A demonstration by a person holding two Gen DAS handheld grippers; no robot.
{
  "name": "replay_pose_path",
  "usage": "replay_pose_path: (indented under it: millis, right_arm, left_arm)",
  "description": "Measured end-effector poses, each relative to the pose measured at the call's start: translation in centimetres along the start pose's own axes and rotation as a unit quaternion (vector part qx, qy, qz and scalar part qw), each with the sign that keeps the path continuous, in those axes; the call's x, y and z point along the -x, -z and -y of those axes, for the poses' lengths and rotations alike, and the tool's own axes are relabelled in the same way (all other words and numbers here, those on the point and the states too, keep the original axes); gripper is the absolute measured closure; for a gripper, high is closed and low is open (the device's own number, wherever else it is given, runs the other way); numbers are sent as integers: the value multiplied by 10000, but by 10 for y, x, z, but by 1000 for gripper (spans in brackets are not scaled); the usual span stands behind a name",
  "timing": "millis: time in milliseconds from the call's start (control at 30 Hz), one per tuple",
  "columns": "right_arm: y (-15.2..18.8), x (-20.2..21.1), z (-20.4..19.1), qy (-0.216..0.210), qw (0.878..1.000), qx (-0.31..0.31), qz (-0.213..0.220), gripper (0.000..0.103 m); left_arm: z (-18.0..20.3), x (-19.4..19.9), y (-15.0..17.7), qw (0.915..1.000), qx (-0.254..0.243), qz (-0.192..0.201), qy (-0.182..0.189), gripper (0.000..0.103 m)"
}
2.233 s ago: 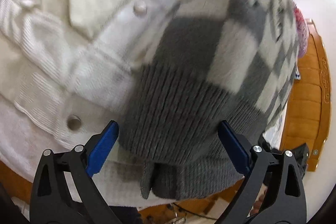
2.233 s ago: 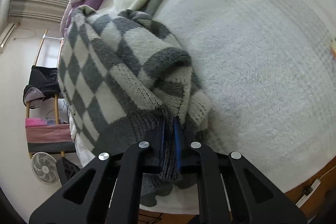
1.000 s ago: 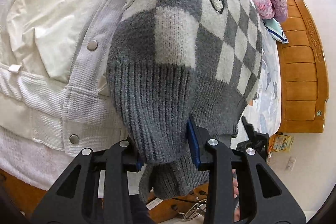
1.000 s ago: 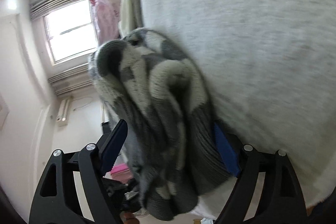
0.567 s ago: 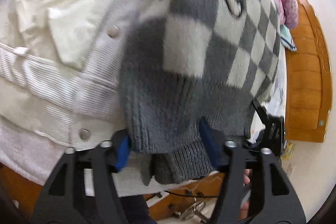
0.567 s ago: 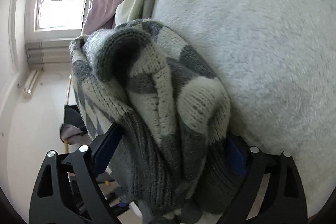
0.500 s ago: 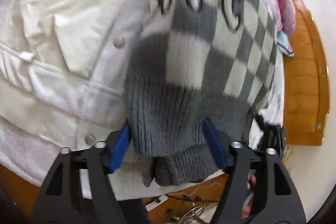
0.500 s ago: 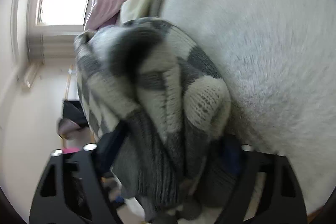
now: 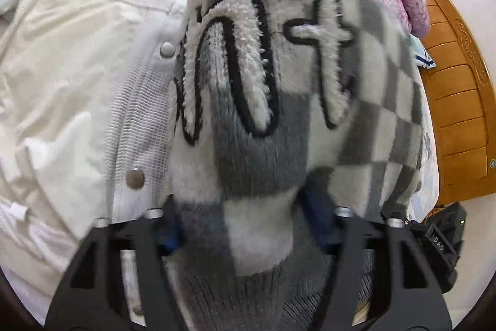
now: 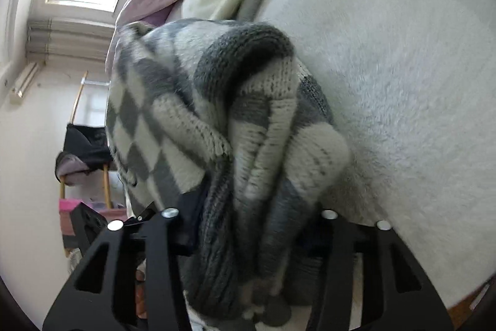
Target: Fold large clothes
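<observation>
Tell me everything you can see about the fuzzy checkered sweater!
The checkered sweater is a thick, fuzzy knit in gray and cream squares, with fluffy cream letters outlined in black and a ribbed gray hem. It is bunched up, not flat. It fills the gap between the fingers of the left hand-held gripper and the right hand-held gripper. It lies partly over a white jacket with snap buttons, next to a fluffy white blanket.

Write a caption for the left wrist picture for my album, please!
Left gripper straddles a checkered sweater lying over a white jacket on the bed.
</observation>
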State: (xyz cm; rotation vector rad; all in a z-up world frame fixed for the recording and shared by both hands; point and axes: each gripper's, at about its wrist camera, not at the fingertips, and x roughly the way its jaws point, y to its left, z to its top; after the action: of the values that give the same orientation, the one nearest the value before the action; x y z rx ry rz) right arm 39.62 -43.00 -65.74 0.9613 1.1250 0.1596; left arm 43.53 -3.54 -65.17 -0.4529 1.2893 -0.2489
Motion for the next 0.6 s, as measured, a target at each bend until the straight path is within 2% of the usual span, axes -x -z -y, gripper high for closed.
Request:
replay_pose_path:
  millis: [133, 267, 300, 500, 600]
  right_arm:
    - [-1, 44, -30, 320, 9969, 659, 287, 66]
    - [-20, 108, -46, 336, 9904, 1160, 670, 67]
    - [-18, 120, -45, 361, 9889, 1244, 733, 67]
    - [-69, 199, -30, 697, 9741, 1625, 1412, 67]
    - [-90, 236, -5, 736, 9643, 1676, 1913, 67]
  left_arm:
    - [34, 27, 8, 9996, -188, 165, 147, 54]
    - [81, 43, 15, 9978, -274, 355, 498, 55]
    - [95, 46, 15, 9968, -349, 425, 578, 56]
    - [205, 28, 12, 9866, -954, 678, 1135, 63]
    - [258, 10, 13, 9789, -1327, 776, 1345, 74]
